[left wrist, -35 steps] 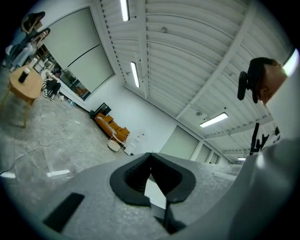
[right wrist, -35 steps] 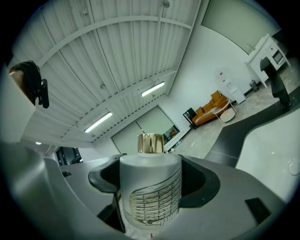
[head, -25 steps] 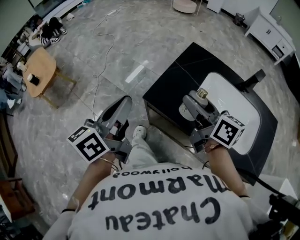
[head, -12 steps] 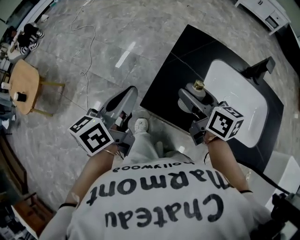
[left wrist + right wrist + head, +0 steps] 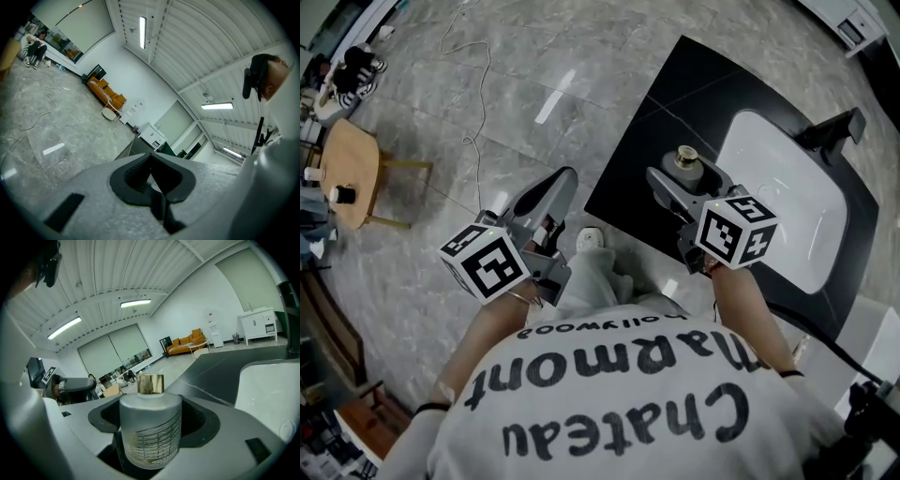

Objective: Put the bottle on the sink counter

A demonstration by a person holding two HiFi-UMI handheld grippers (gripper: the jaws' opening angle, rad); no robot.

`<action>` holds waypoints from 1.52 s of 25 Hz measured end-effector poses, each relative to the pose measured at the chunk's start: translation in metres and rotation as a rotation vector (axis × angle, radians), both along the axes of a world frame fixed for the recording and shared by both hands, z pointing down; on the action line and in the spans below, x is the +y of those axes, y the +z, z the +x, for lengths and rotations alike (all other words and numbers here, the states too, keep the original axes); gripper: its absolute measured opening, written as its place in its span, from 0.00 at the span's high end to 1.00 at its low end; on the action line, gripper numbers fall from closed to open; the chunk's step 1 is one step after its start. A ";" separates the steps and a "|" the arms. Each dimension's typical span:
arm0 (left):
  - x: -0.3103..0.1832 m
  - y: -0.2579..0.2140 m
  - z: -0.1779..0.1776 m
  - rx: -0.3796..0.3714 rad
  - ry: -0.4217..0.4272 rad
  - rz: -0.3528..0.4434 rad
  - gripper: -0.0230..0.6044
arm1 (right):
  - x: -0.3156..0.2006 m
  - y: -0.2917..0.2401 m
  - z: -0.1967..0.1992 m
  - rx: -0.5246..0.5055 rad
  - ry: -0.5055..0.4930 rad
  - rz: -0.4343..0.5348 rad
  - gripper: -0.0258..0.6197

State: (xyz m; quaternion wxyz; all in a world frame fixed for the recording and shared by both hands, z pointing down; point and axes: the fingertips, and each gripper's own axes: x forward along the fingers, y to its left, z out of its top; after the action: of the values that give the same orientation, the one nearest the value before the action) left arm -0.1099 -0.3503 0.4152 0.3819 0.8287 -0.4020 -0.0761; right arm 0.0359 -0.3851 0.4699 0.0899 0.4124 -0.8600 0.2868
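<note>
Between right gripper [image 5: 682, 180] jaws, one bottle [image 5: 150, 427], over one counter [image 5: 652, 112]

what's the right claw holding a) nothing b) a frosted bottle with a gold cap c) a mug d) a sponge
b: the right claw is shut on the bottle, whose frosted body and gold cap stand upright between its jaws.
</note>
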 end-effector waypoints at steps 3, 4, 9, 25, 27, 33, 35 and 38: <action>-0.002 0.000 -0.001 -0.007 -0.001 0.003 0.94 | -0.002 0.007 -0.006 0.056 -0.014 0.008 0.43; -0.003 0.001 -0.001 -0.006 -0.003 0.004 0.94 | -0.003 0.008 -0.008 0.074 -0.021 0.011 0.43; -0.006 0.005 -0.004 -0.003 -0.013 0.002 0.94 | -0.004 0.014 -0.015 0.118 -0.051 0.024 0.43; -0.001 0.004 -0.003 0.014 -0.006 -0.005 0.94 | 0.006 0.015 -0.019 0.174 -0.098 0.029 0.43; -0.001 0.003 -0.002 0.013 -0.011 -0.007 0.94 | 0.005 0.016 -0.017 0.158 -0.089 0.015 0.43; 0.001 0.000 -0.002 0.021 -0.018 -0.001 0.94 | 0.005 0.021 -0.015 0.123 -0.078 -0.047 0.43; 0.002 0.000 -0.002 0.024 -0.023 0.001 0.94 | 0.007 0.023 -0.015 0.143 -0.088 -0.049 0.43; 0.003 -0.001 -0.002 0.028 -0.032 0.002 0.94 | 0.008 0.026 -0.013 0.154 -0.087 -0.065 0.43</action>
State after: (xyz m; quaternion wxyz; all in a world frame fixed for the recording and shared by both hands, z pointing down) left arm -0.1119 -0.3472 0.4137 0.3853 0.8214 -0.4098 -0.0944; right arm 0.0231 -0.3775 0.4962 0.1815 0.3921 -0.8579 0.2781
